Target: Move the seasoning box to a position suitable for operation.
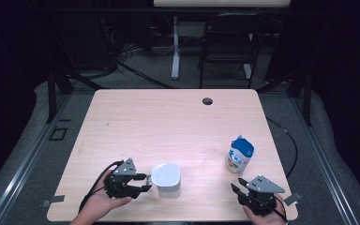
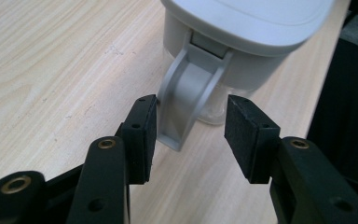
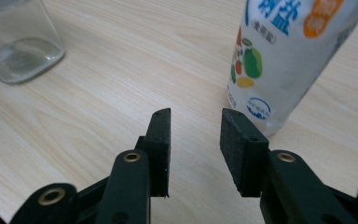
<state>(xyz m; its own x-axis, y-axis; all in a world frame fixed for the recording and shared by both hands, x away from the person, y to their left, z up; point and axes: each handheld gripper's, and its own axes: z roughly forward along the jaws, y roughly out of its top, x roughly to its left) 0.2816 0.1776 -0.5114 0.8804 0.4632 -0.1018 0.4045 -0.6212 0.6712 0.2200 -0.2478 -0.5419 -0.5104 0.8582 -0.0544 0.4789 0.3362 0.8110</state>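
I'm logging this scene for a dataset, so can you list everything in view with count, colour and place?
Pitcher: one, white lid and grey handle over a clear body, near edge of the table, left of centre.
Bottle: one, white with a blue cap and fruit print, right side of the table.
Table: one, light wood, with a dark round hole near the far edge.
Chair: one, dark, on the floor behind the table.
Left gripper: one, black, open, the handle between its jaws, one pad at the handle, the other clear.
Right gripper: one, black, open, just short of the bottle, nothing between its jaws.
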